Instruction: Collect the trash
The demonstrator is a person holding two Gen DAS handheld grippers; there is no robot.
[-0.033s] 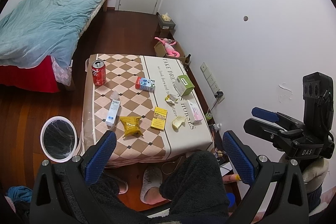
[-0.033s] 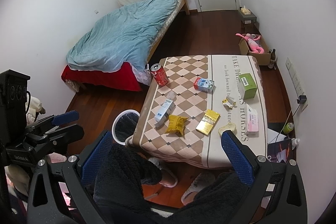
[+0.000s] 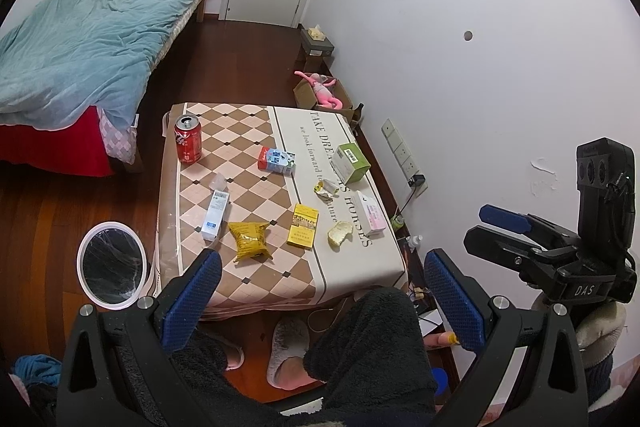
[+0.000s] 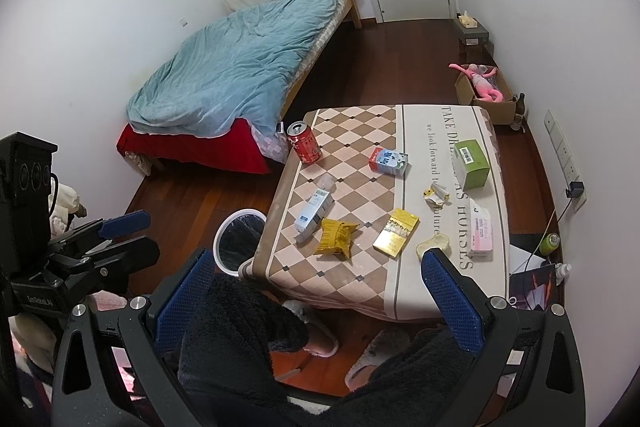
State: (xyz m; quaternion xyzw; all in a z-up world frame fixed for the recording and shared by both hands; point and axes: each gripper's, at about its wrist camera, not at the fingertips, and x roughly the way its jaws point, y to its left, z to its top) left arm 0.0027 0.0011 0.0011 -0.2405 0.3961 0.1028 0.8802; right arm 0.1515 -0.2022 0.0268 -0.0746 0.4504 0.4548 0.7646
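A low table (image 3: 360, 267) with a checked cloth carries trash: a red can (image 3: 188, 139), a blue-white carton (image 3: 277, 160), a green box (image 3: 351, 163), a crumpled wrapper (image 3: 327, 188), a white-blue box (image 3: 216, 215), a yellow snack bag (image 3: 249, 241), a yellow pack (image 3: 304, 225), a pale peel (image 3: 340, 234) and a pink-white box (image 3: 371, 214). A white bin (image 3: 111, 269) with a black liner stands on the floor at the table's left. My left gripper (image 3: 322, 263) and right gripper (image 4: 318, 263) hang open and empty, high above the table's near edge.
A person's legs (image 3: 372, 339) in dark fleece and grey slippers (image 3: 286, 351) lie under the grippers. A bed (image 4: 240, 67) with a blue duvet is left of the table. By the right wall stand a cardboard box (image 4: 486, 99) with a pink toy, wall sockets and small bottles.
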